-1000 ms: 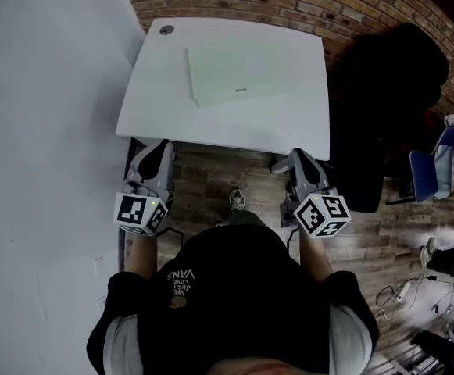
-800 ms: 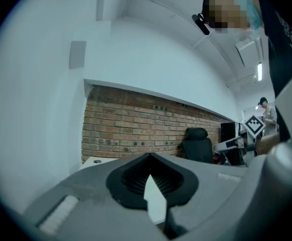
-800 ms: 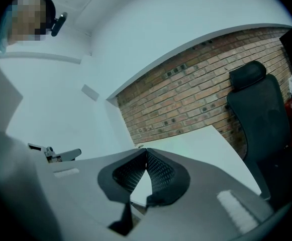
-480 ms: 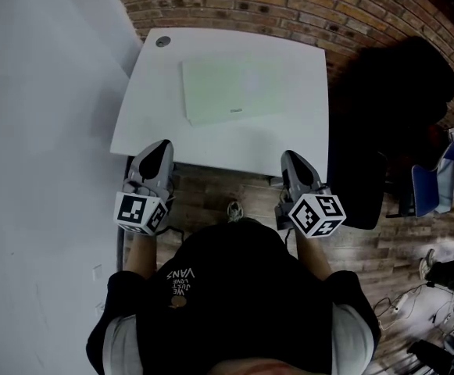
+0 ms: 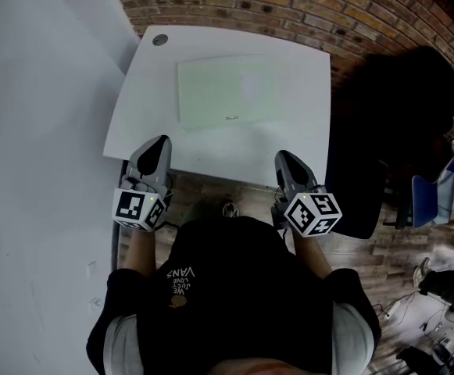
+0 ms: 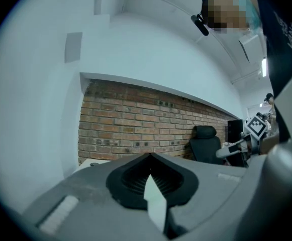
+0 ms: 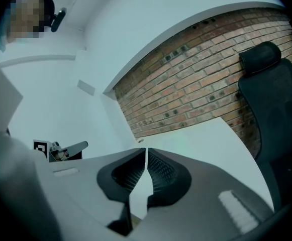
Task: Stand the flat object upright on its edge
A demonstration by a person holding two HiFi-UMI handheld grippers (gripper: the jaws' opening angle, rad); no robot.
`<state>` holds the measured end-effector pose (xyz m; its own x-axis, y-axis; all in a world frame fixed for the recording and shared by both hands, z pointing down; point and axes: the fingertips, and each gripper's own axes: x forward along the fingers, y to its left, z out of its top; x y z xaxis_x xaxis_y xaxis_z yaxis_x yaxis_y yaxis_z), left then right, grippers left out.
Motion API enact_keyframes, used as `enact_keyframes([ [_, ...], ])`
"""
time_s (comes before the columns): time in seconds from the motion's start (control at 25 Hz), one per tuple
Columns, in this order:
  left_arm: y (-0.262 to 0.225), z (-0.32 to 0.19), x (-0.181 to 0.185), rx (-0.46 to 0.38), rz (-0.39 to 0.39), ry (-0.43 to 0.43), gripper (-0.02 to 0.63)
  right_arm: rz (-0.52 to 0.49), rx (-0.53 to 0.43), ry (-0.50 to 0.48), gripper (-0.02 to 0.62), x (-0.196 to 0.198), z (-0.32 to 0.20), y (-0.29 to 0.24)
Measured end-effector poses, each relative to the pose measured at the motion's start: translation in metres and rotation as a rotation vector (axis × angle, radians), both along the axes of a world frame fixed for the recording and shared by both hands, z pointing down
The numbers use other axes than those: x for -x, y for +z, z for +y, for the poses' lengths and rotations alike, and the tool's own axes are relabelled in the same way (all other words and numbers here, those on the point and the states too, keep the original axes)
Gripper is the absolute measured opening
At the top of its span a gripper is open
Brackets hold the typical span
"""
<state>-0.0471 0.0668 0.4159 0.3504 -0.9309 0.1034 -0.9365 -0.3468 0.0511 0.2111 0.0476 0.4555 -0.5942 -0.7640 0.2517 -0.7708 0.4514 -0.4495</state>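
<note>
A pale green flat board (image 5: 225, 91) lies flat on the white table (image 5: 289, 143), toward its back middle. My left gripper (image 5: 159, 144) hovers at the table's near left edge, its jaws shut with nothing between them. My right gripper (image 5: 281, 157) hangs at the near right edge, jaws shut and empty too. Both stay well short of the board. In the left gripper view the left gripper (image 6: 149, 157) points at the brick wall. The right gripper (image 7: 146, 150) faces over the table top (image 7: 206, 144) in the right gripper view.
A brick wall (image 5: 305, 6) runs behind the table. A black office chair (image 5: 391, 108) stands right of the table, seen too as the chair (image 7: 274, 99) in the right gripper view. A round cable hole (image 5: 159, 40) marks the back left corner. A white wall (image 5: 31, 92) lies left.
Both grippers have moved forward to the table's near edge. The table and board now sit lower and nearer in the head view.
</note>
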Motion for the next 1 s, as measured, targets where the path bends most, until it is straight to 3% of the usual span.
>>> enact_keyframes([
  [0.44, 0.008, -0.030, 0.024, 0.016, -0.006, 0.005, -0.002, 0.002, 0.028, 0.016, 0.026, 0.019, -0.022, 0.008],
  [1.0, 0.015, -0.103, 0.032, 0.079, -0.023, 0.176, 0.000, -0.045, 0.087, 0.137, 0.060, 0.043, -0.045, 0.016],
])
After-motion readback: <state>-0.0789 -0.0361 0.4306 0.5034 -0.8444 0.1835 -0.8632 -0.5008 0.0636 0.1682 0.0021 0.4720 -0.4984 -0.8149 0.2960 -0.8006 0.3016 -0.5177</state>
